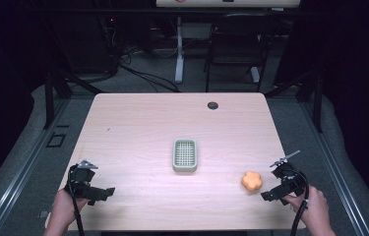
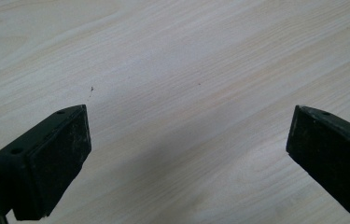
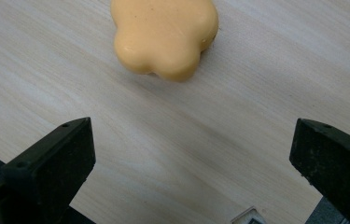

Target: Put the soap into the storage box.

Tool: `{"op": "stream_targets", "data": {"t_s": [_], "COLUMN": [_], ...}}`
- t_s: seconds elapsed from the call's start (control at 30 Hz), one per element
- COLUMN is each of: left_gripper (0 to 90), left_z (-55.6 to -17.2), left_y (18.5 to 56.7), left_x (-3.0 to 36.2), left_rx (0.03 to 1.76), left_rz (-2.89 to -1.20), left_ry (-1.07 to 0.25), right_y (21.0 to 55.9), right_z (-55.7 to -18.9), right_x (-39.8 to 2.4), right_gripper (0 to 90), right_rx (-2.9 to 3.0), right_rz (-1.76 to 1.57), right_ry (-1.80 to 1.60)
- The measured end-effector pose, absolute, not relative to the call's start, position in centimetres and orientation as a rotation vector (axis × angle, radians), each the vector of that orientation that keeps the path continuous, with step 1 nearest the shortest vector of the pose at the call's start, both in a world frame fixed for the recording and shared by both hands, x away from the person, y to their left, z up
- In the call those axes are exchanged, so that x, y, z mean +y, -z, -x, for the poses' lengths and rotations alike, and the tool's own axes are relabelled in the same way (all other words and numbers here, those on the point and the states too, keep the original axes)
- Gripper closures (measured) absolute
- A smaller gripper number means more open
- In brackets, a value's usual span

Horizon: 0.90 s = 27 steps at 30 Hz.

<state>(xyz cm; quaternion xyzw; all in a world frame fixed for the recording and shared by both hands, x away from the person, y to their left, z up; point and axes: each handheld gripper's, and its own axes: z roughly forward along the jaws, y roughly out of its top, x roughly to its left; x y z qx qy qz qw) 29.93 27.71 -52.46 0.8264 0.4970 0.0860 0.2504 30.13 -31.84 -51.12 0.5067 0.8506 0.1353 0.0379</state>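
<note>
- up close, the orange soap (image 3: 165,35) is a smooth, waxy block with a lobed, flower-like outline, lying flat on the pale wood-grain table (image 1: 138,123).
- from the high view the soap (image 1: 252,181) sits near the table's right front corner, just beside the right gripper (image 1: 269,195) and apart from it.
- at the middle of the table stands a pale green soap dish (image 1: 184,155), rectangular with rounded corners and a gridded inside; it is well apart from the soap.
- the right gripper (image 3: 191,158) is held low over the front edge, aimed at the soap, its matte black jaws spread wide with only bare wood between them.
- the left gripper (image 1: 104,192) is held in the person's left hand (image 1: 64,209) near the left front corner, pointing inward across the table.
- its own view shows the left gripper (image 2: 189,149) released too, jaws wide apart over bare grain, the pads dull and lightly scuffed.
- the right gripper view gives the soap's rounded lobes and soft sheen, which the high view leaves as a small orange blob.
</note>
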Motion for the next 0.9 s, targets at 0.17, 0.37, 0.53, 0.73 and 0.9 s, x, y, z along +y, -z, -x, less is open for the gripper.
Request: {"op": "stream_targets", "data": {"t_s": [0.17, 0.37, 0.53, 0.73, 0.9], "left_gripper": [0.2, 0.2, 0.2, 0.2, 0.2], "left_z": [-29.9, -29.9, -29.9, -29.9, -29.9], "left_y": [52.5, 52.5, 52.5, 52.5, 52.5], "left_x": [27.7, 27.8, 27.6, 27.7, 27.6], "left_rx": [1.352, 1.357, 1.356, 1.359, 1.356], "left_rz": [-2.244, -2.238, -2.239, -2.24, -2.242], "left_ry": [-0.236, -0.236, -0.243, -0.246, -0.242], "right_y": [50.8, 50.4, 50.1, 49.7, 49.6], "right_z": [-30.0, -30.1, -30.5, -31.3, -32.2], "right_x": [-31.7, -31.6, -31.3, -30.5, -29.3], "right_gripper": [0.0, 0.0, 0.0, 0.0, 0.0], "right_rx": [2.602, 2.614, 2.623, 2.632, 2.651], "right_rz": [-1.547, -1.526, -1.501, -1.48, -1.44], "right_ry": [-0.427, -0.421, -0.428, -0.439, -0.42]}}
